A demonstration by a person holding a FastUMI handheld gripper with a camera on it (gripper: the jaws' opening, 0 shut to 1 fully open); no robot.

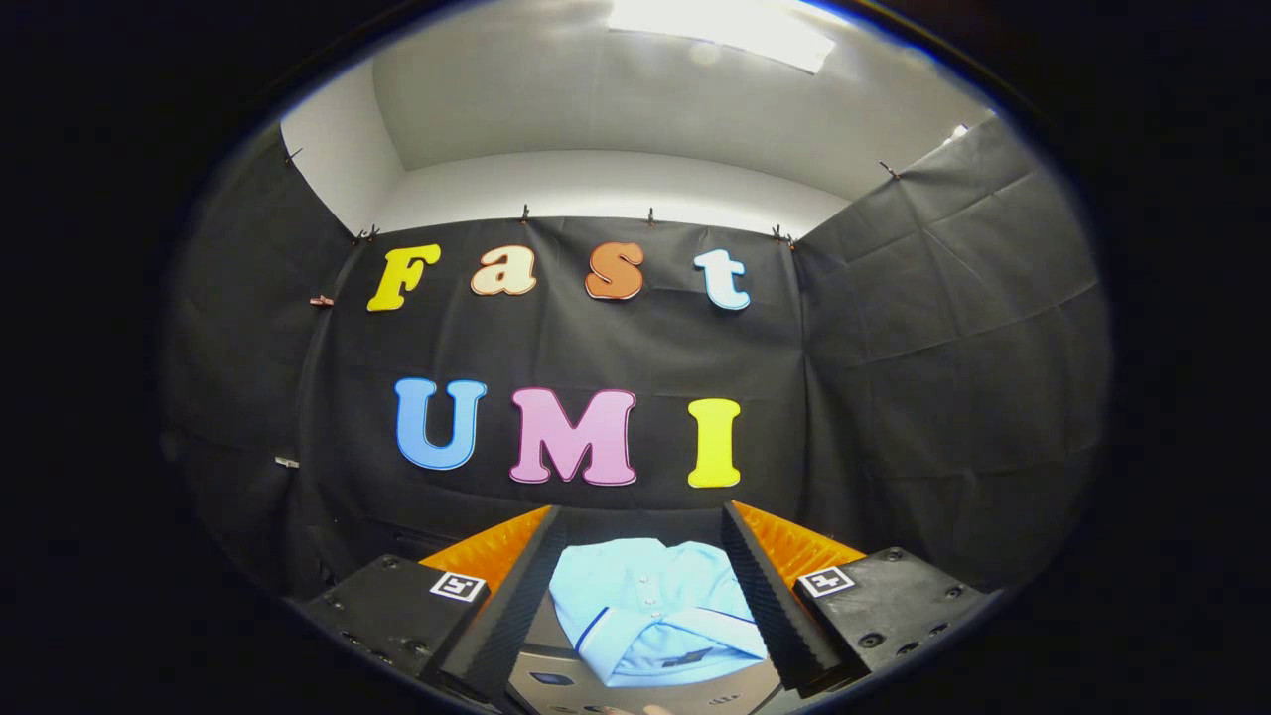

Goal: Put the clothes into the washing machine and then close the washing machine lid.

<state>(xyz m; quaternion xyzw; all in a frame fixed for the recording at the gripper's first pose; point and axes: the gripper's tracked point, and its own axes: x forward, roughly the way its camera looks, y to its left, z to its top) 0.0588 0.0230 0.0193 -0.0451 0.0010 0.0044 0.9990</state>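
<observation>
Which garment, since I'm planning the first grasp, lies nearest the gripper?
The light blue collared polo shirt, the one garment here, lying between the open gripper's fingers.

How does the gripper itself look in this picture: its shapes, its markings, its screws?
The gripper has two long fingers with ribbed inner pads, tapering forward. Behind each finger sits a dark blocky body with small screws and a square black-and-white marker on top.
</observation>
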